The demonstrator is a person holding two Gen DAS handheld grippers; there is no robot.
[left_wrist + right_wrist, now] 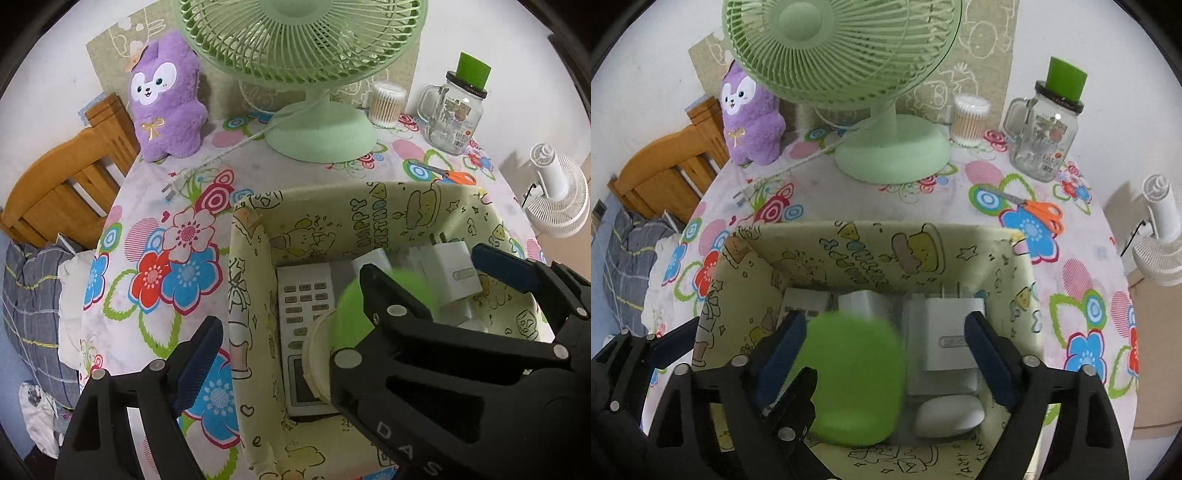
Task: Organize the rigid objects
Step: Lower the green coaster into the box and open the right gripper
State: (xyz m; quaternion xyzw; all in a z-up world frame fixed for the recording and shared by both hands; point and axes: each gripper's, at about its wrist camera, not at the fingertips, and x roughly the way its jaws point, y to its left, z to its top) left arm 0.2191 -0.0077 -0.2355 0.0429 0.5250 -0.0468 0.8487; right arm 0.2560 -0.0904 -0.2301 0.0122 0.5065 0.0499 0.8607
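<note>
Black-and-blue right tongs (884, 343) stand open over the box (871, 240), lower centre of the right view. A green thing (857, 380), motion-blurred, sits between the pads. It is near the left one but looks loose, with a clear gap to the right pad. I can't tell what it is, possibly a cup. Reads as a drop-off into the box.

Left tongs (295, 350) are open too and hold nothing. One finger is outside the box's left wall, over the tablecloth (155, 206).

Already in the box:
- remote (303, 295), lying flat at the left of the box
- white charger (949, 332), centre right
- second white plug (857, 299) behind the green thing
- white oval piece (947, 415) in front of the charger

Still out on the table:
- scissors (1038, 210), right
- glass jar (1049, 136) with green cap, upper right
- swab tub (969, 120) beside the fan (894, 147)
- plush toy (750, 110), upper left; soft, so likely stays

My read: roughly past halfway. Scissors probably go next; the jar and tub are doubtful.
</note>
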